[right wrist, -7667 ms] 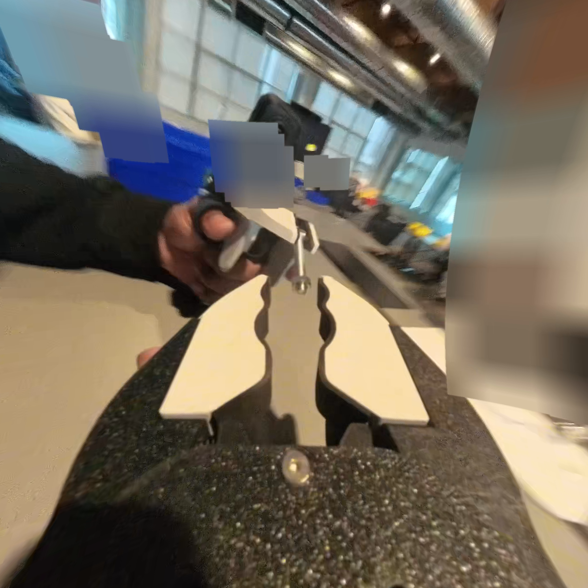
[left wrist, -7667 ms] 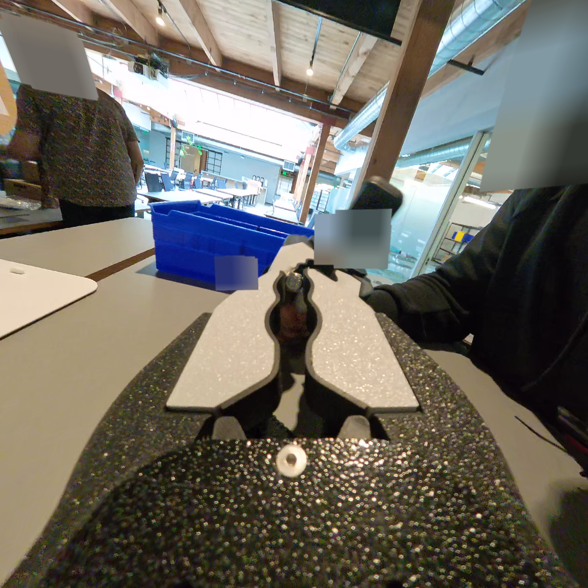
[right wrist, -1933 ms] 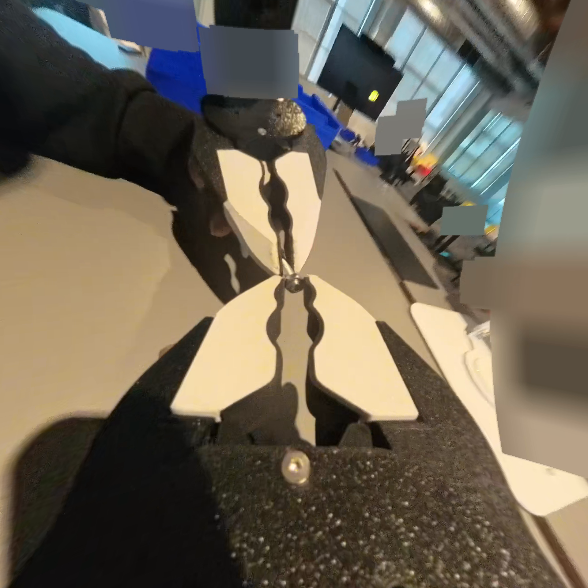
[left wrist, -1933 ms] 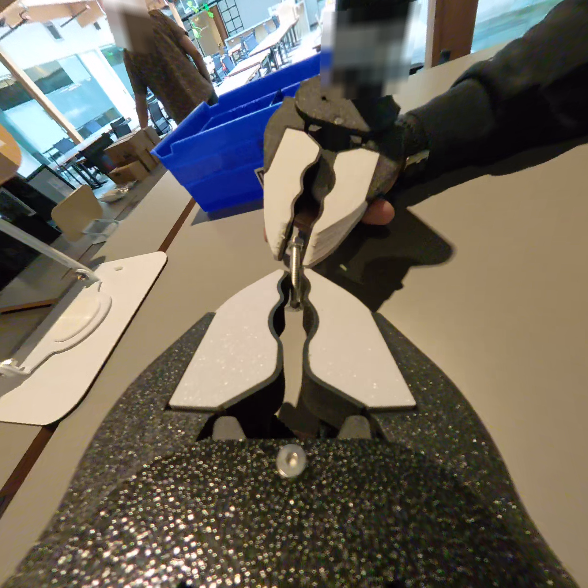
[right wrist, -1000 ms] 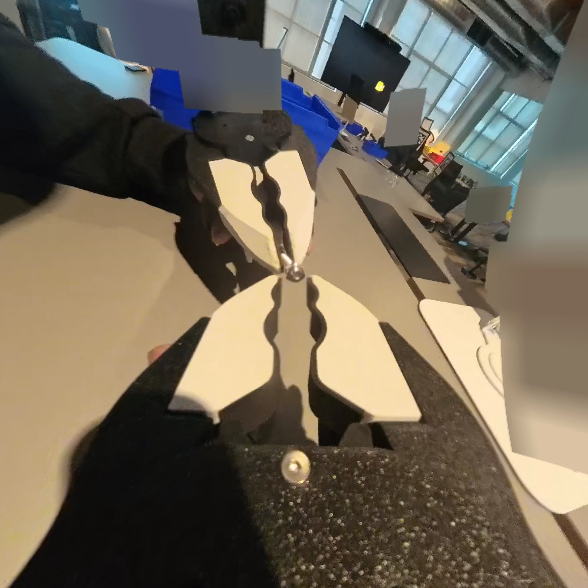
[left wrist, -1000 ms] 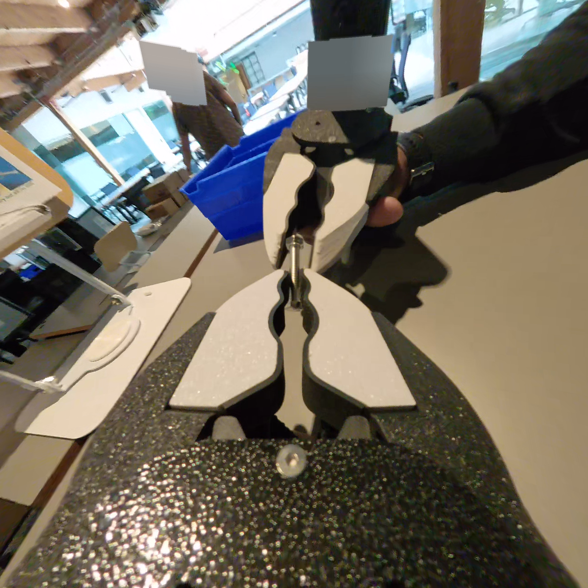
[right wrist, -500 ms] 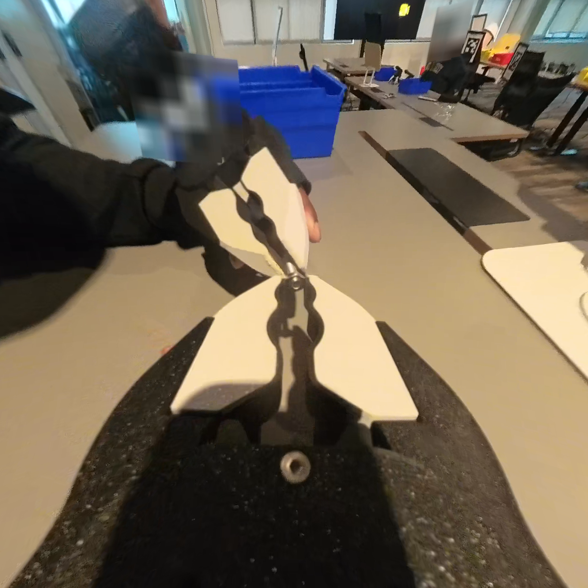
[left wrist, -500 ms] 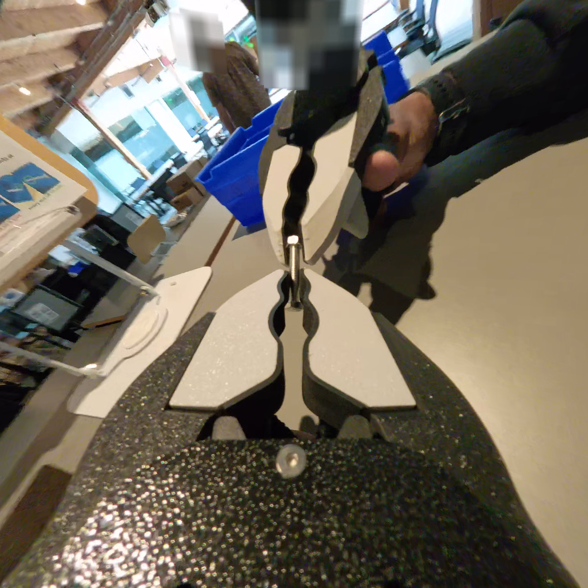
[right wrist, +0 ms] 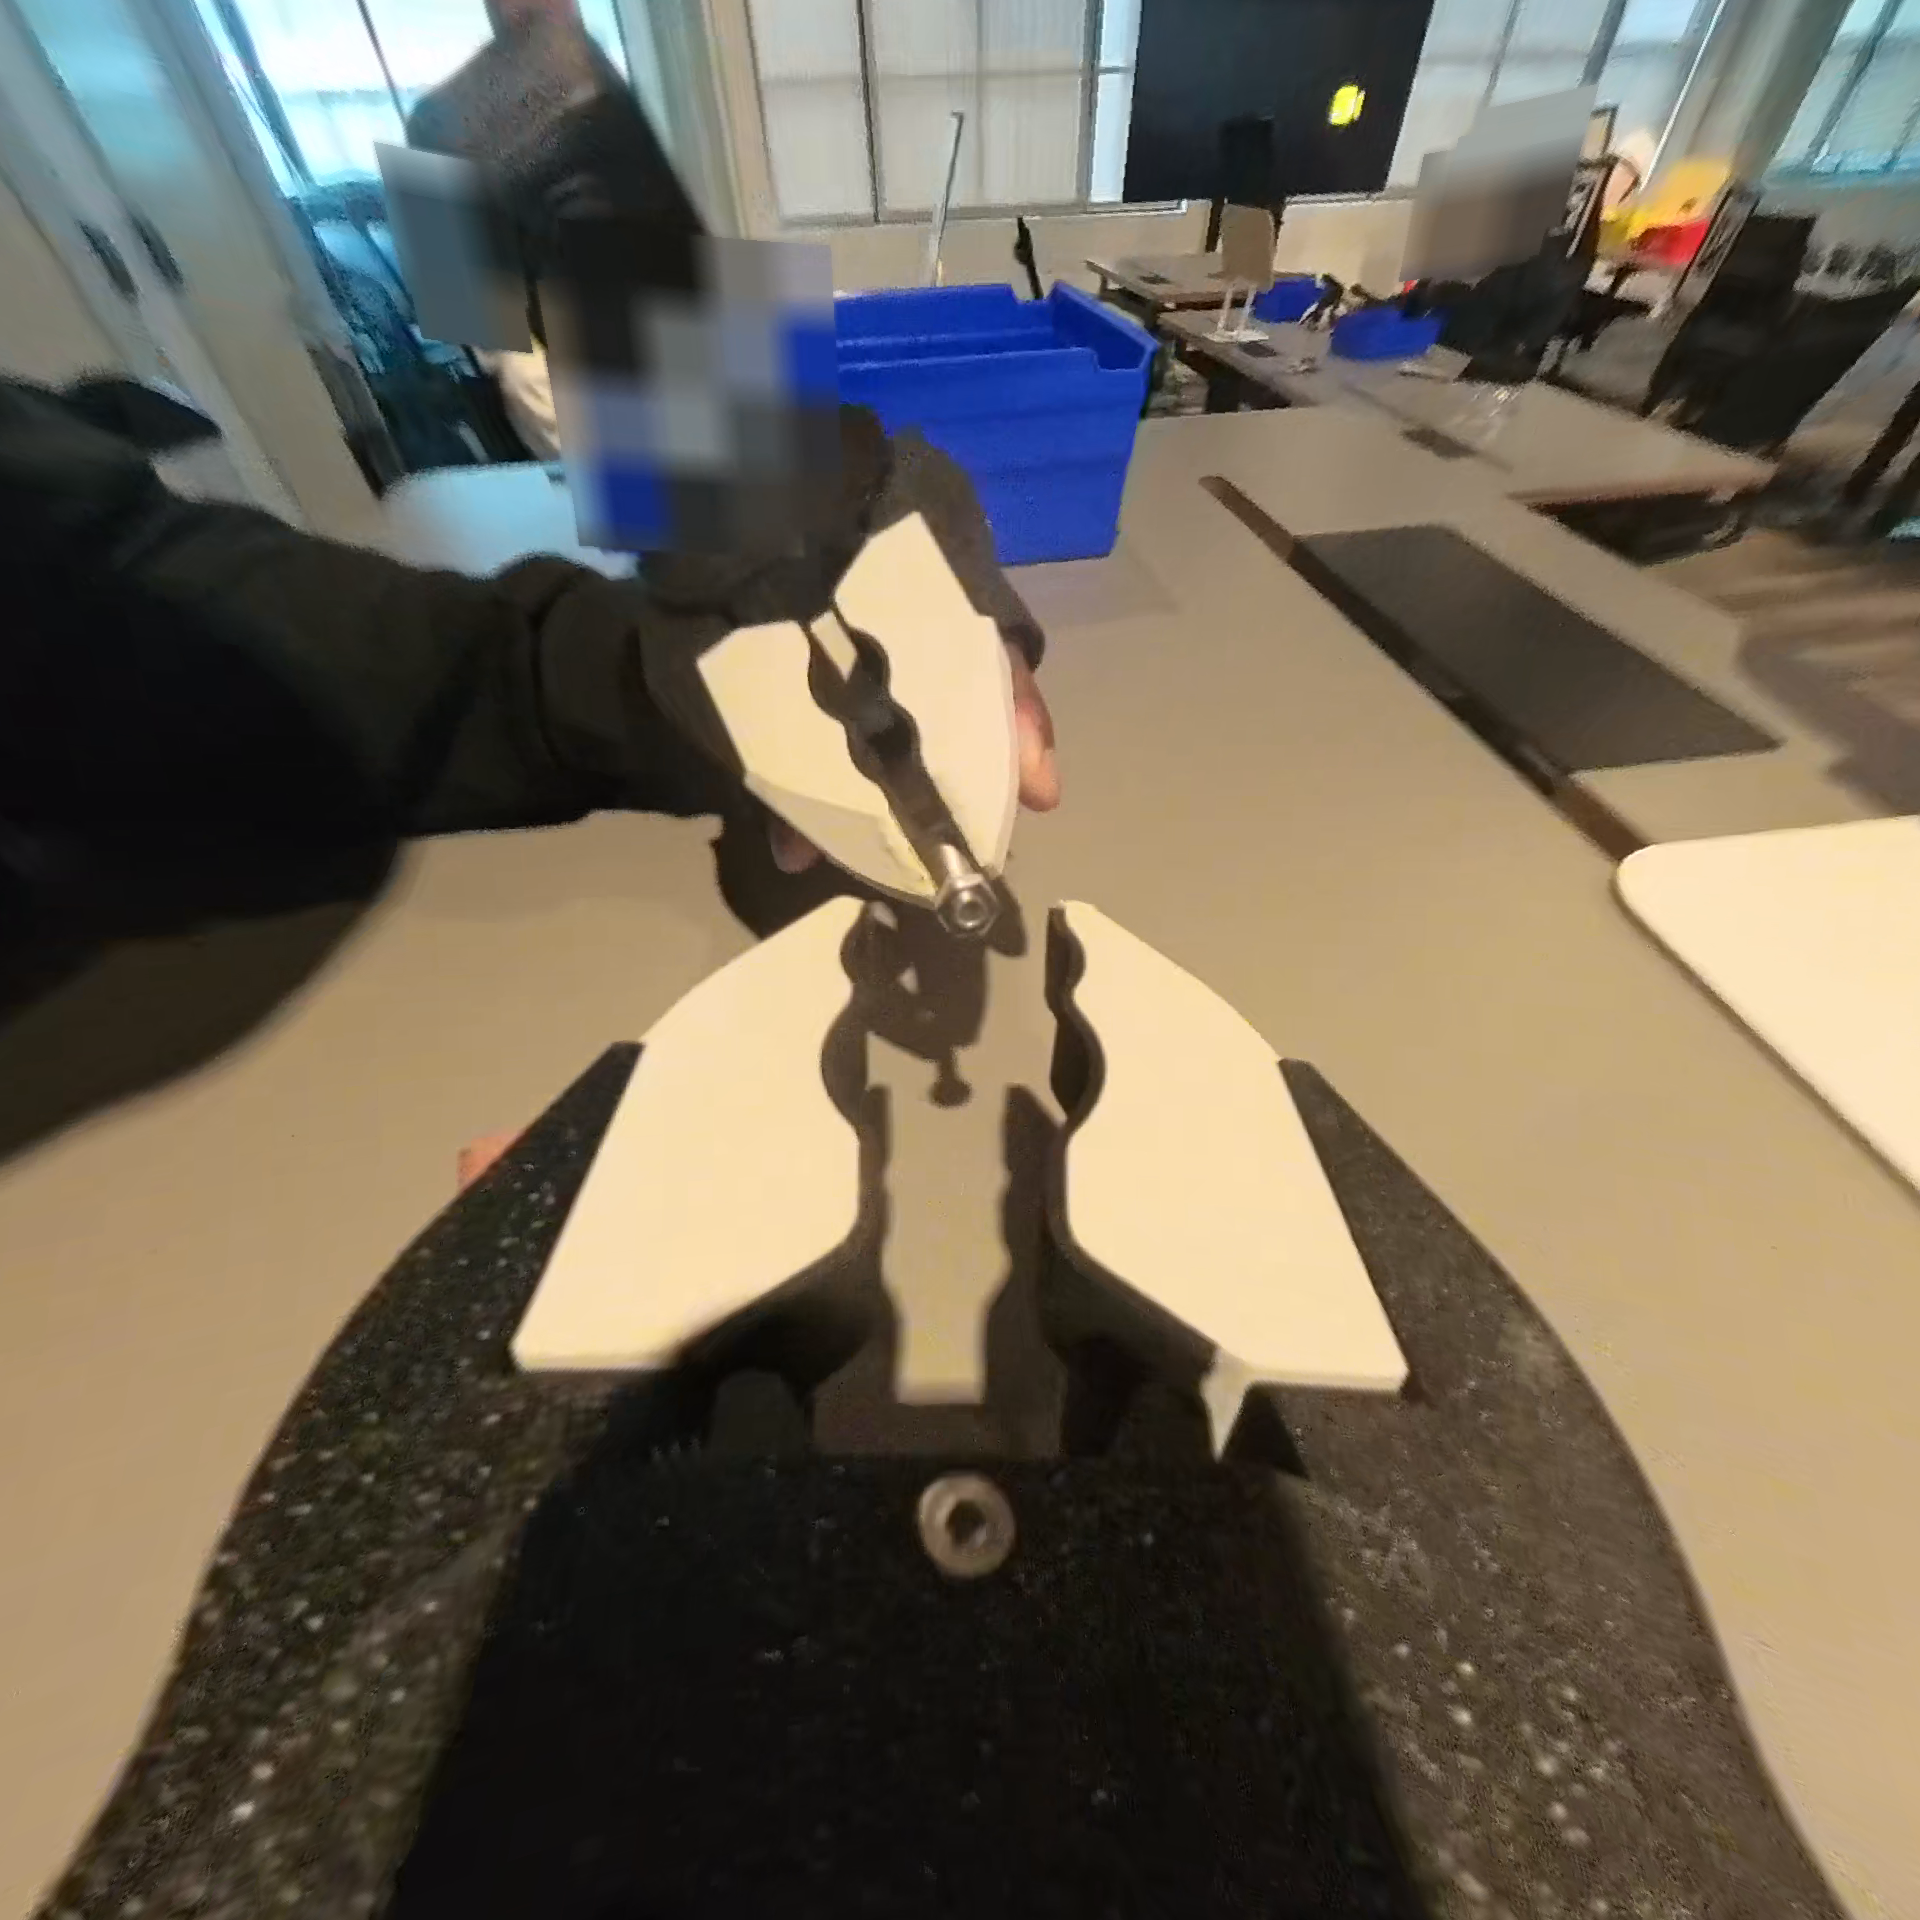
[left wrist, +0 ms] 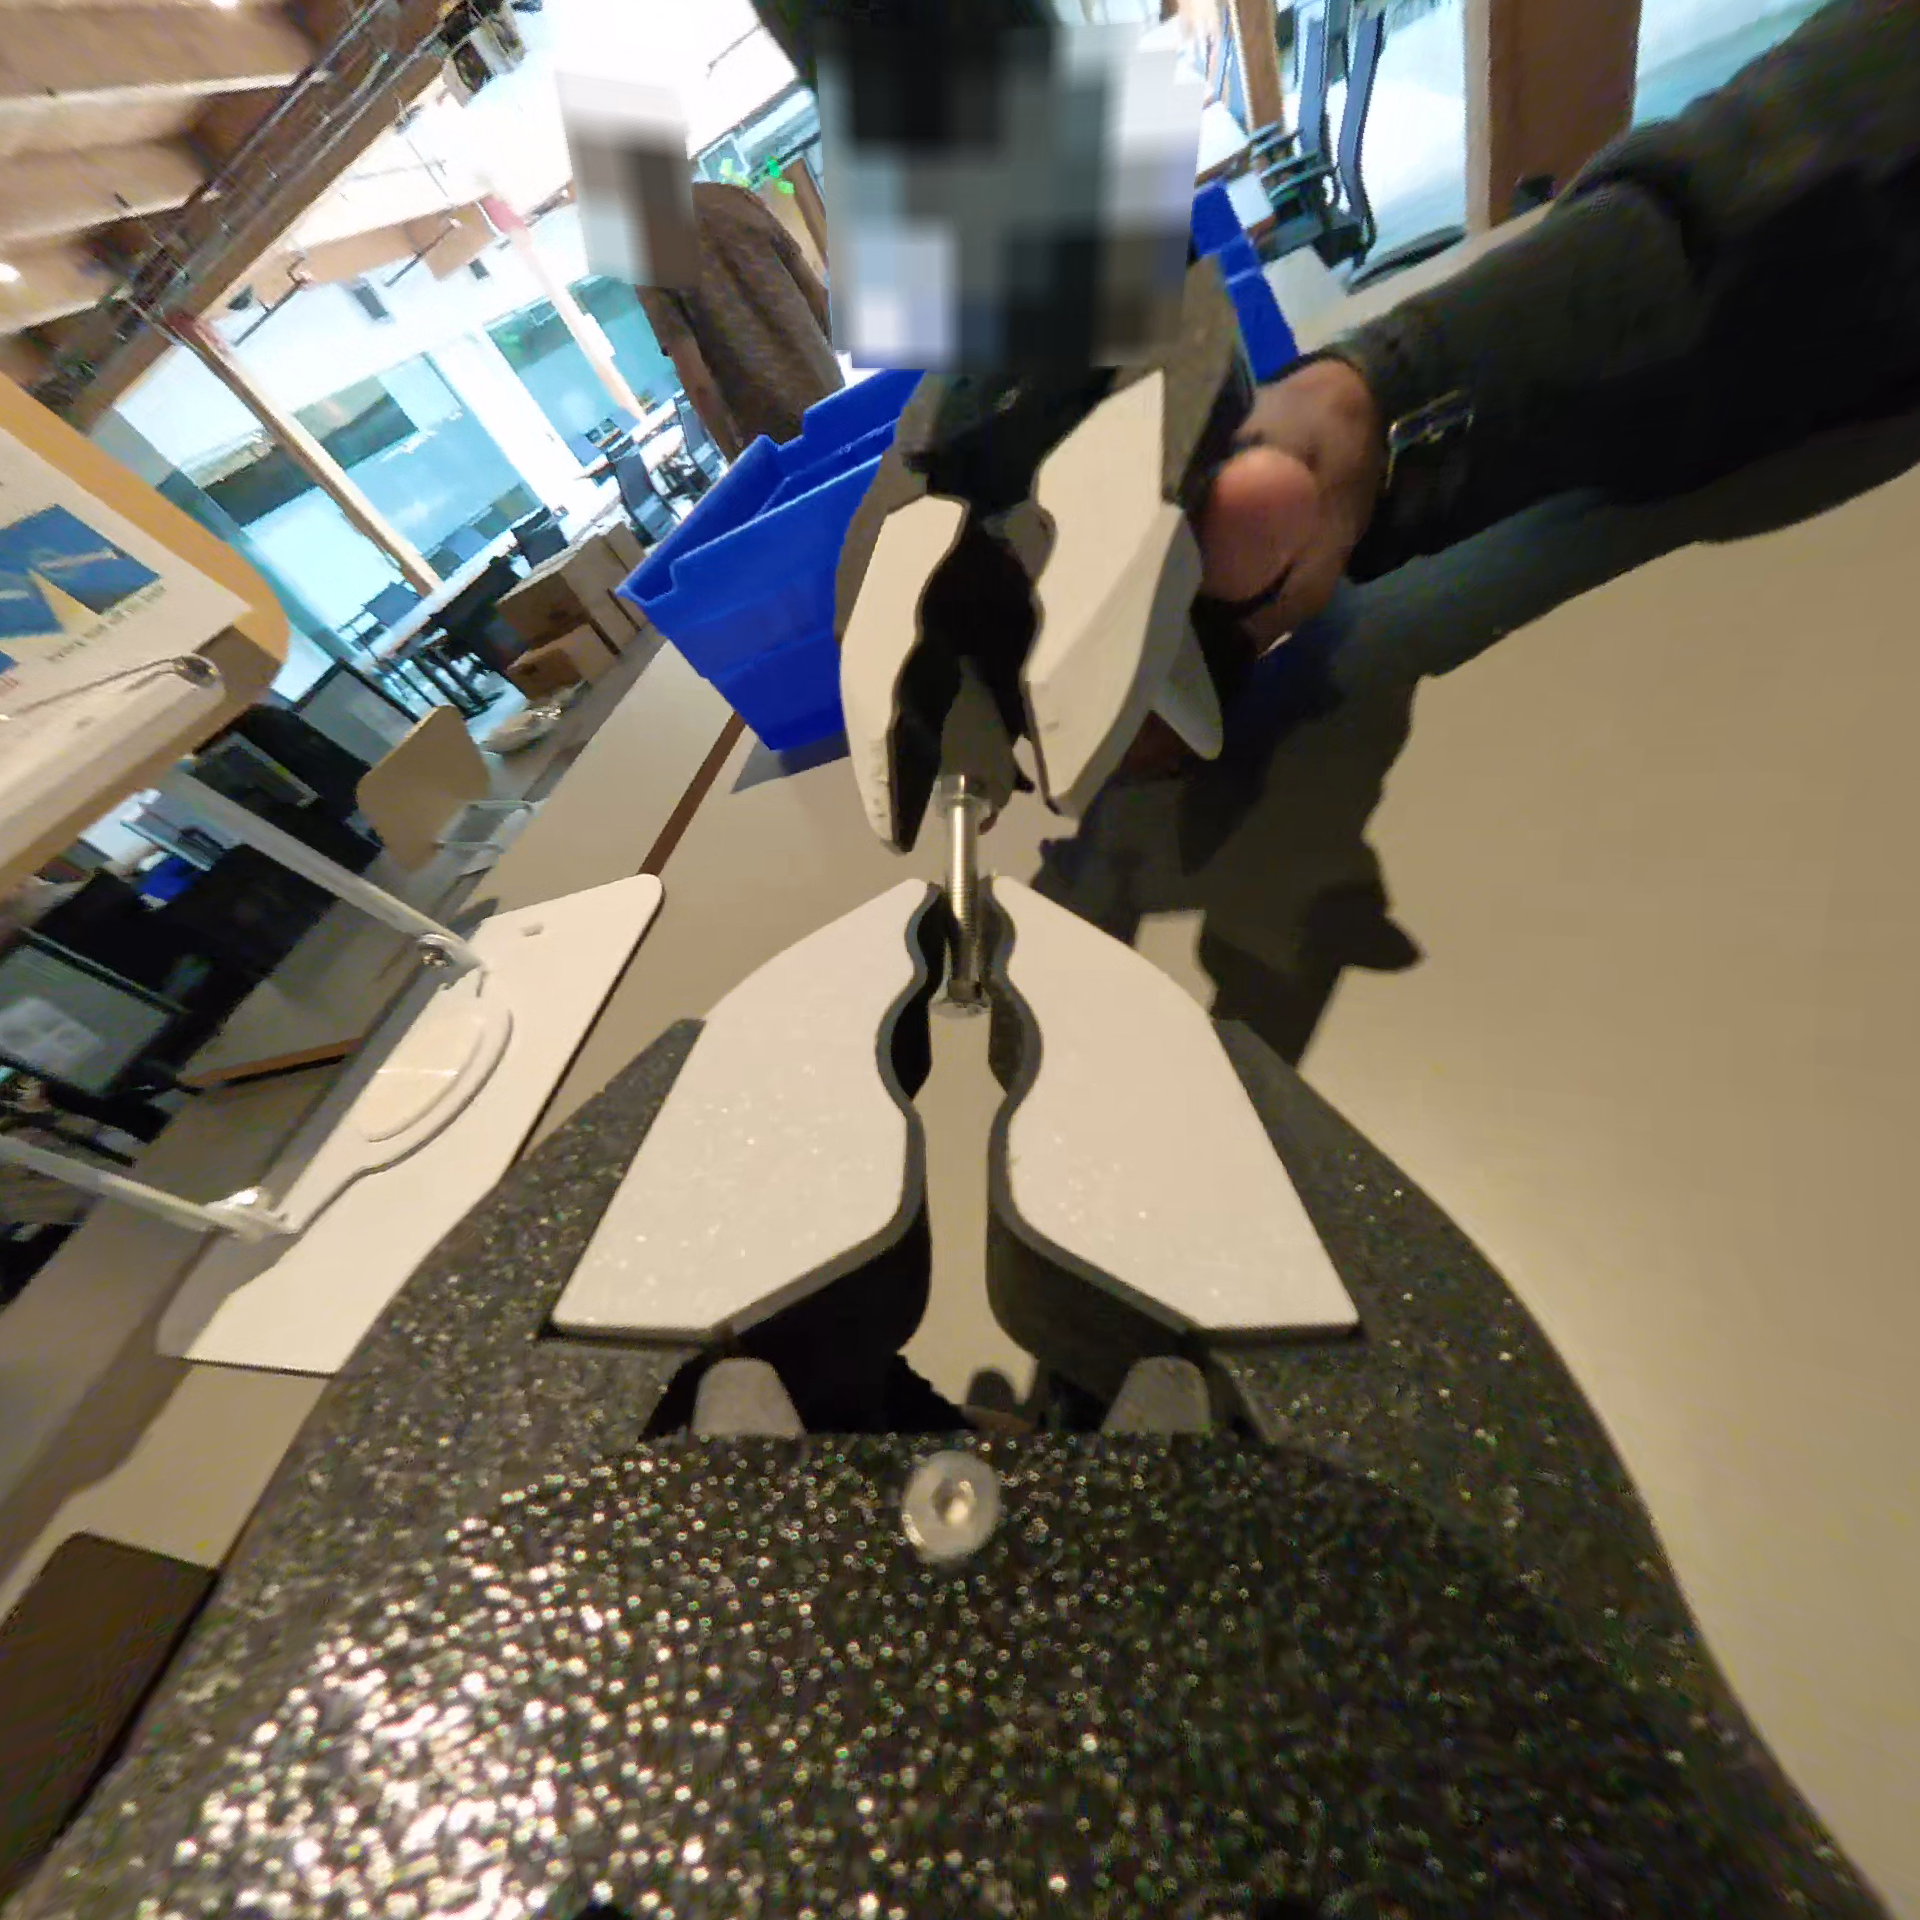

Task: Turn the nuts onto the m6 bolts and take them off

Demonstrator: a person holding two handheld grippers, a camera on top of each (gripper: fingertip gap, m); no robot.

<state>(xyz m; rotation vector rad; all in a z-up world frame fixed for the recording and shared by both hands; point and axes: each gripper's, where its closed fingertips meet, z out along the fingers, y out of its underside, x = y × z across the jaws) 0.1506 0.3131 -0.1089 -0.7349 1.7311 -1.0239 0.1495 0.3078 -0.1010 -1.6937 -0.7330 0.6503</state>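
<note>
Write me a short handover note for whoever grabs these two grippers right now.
Left gripper: shut on the bolt, held by its shank above the grey table.
Right gripper: open, fingertips either side of the nut, not gripping it.
Nut sits at the bolt's free end, facing the right gripper.
Done: nut started on the thread; how far, I can't tell.
Left: close on the nut, keep turning, then take it off.
Blue bins stand at the back.
</note>
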